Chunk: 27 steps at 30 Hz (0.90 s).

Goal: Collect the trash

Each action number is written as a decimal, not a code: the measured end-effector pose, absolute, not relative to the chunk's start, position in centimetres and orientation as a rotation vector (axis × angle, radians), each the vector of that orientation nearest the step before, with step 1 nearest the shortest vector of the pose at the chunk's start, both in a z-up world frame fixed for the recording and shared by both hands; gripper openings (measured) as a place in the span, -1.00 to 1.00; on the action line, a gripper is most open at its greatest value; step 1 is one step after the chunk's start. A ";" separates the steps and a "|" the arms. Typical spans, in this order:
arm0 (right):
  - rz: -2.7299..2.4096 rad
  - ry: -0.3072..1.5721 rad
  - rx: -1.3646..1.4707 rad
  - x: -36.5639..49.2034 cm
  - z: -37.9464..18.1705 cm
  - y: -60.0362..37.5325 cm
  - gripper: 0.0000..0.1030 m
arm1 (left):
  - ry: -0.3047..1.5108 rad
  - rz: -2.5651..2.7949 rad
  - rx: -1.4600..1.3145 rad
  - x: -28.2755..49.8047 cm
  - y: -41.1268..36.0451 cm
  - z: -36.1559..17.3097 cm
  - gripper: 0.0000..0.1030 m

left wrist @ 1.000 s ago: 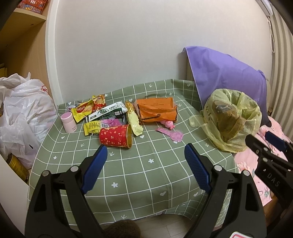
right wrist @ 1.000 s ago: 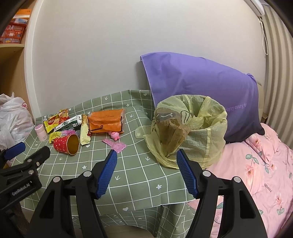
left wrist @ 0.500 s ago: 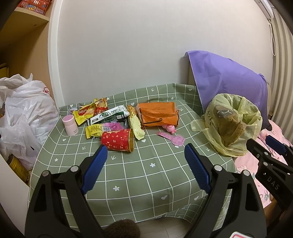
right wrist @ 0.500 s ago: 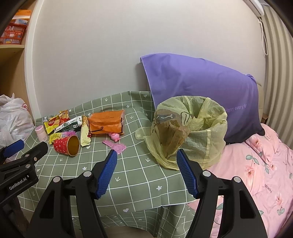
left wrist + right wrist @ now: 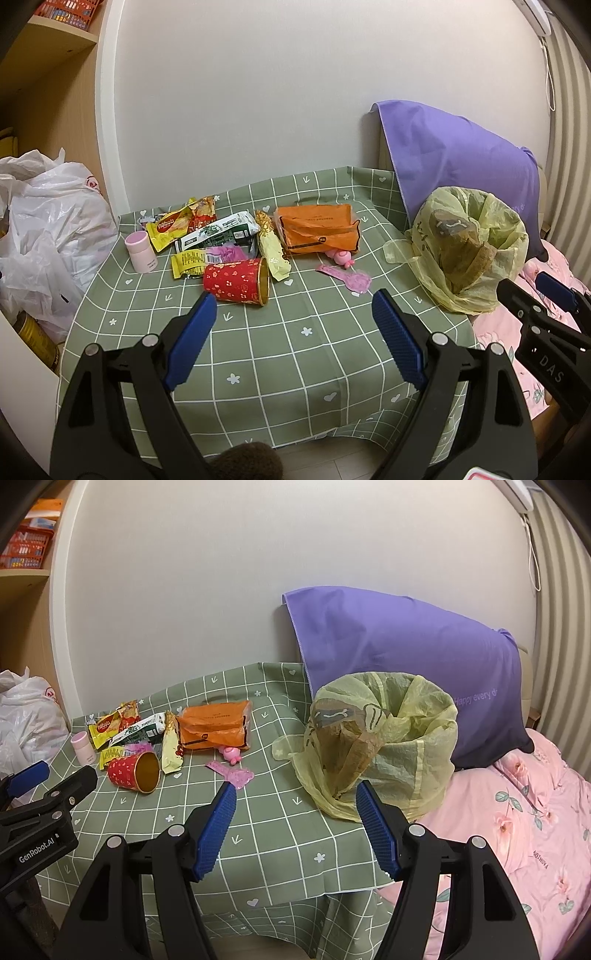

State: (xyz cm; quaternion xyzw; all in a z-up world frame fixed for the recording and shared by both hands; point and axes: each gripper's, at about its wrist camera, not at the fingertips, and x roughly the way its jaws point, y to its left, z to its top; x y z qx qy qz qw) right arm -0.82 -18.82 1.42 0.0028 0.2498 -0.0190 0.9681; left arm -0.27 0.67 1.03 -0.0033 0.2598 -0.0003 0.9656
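Trash lies at the back of a green checked table (image 5: 280,339): a red paper cup (image 5: 236,282) on its side, an orange bag (image 5: 317,229), yellow snack wrappers (image 5: 177,223), a green-white wrapper (image 5: 218,232) and a pink wrapper (image 5: 347,277). A yellow trash bag (image 5: 469,254) stands open at the table's right edge; it also shows in the right wrist view (image 5: 380,746). My left gripper (image 5: 293,314) is open and empty, short of the cup. My right gripper (image 5: 295,805) is open and empty, in front of the trash bag.
A small pink jar (image 5: 140,251) stands at the table's left. White plastic bags (image 5: 48,221) are heaped left of the table. A purple pillow (image 5: 406,657) leans on the wall behind the trash bag. A pink floral bedspread (image 5: 517,830) lies to the right.
Both grippers have drawn back from the table a little, so the trash and bag sit slightly farther away. Both stay open and empty.
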 end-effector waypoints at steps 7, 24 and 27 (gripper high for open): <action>-0.037 0.505 0.005 -0.9 1.4 -18.9 0.24 | 0.527 -0.001 -0.006 -0.4 0.5 1.0 0.59; -0.038 0.502 0.010 -0.9 1.3 -19.0 0.24 | 0.535 0.008 -0.003 -0.4 0.4 0.8 0.59; -0.038 0.504 0.016 -0.6 1.2 -19.3 0.24 | 0.537 0.016 0.000 -0.1 0.7 0.7 0.59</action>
